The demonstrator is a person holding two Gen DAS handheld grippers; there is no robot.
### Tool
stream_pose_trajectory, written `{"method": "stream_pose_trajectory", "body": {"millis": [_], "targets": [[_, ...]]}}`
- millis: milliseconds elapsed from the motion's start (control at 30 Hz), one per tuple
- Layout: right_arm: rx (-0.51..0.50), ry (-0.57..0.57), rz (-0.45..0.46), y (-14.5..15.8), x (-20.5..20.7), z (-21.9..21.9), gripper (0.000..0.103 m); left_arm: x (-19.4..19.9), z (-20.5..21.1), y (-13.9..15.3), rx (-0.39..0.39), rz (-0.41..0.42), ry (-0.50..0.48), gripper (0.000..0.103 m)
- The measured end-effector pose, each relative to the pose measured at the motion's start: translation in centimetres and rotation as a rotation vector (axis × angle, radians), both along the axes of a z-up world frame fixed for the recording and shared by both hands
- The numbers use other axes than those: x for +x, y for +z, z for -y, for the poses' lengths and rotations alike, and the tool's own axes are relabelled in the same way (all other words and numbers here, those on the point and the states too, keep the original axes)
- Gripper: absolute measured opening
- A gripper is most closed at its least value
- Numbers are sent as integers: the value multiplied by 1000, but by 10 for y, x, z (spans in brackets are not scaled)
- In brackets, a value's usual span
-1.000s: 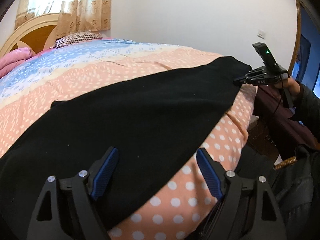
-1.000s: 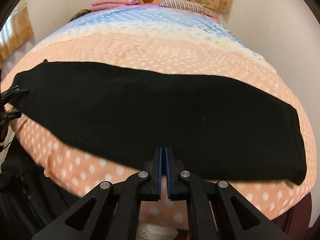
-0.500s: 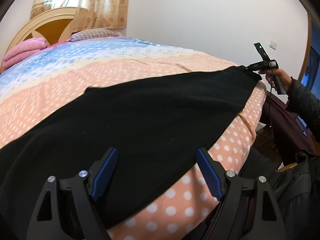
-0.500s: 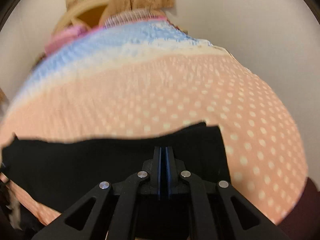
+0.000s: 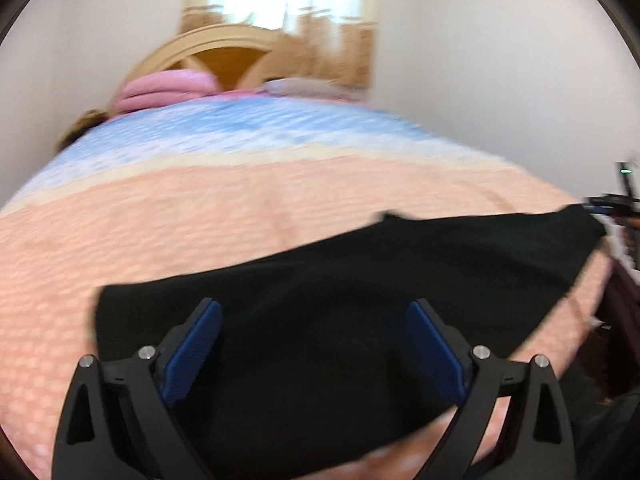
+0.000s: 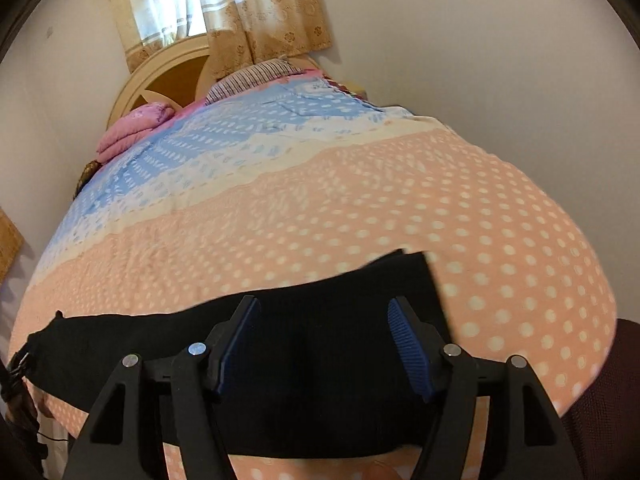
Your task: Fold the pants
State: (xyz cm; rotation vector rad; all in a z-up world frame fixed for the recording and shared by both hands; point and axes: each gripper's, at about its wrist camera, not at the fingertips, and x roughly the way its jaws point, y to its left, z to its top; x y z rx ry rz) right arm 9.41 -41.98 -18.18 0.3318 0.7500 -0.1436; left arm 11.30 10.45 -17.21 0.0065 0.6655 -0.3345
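Beyond the pants (image 6: 248,328) the bed (image 6: 360,216) lies open up to the pink quilt (image 6: 132,130) and pillow (image 6: 248,78) at the headboard (image 6: 168,76).

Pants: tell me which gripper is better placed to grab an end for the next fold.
Probably the right. The right gripper is open over the pants, whose end corner lies just beyond its fingertips. The left gripper is open over the other end too, but its view is blurred.
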Motion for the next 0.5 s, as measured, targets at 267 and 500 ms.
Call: {"method": "stream_pose_trajectory", "body": {"millis": [267, 500], "targets": [[-59, 107, -6, -8, 13, -53, 68, 15, -79, -11, -62, -46, 223, 97], [-106, 224, 7, -8, 21, -105, 68, 47, -81, -28, -123, -160, 153, 87]]}}
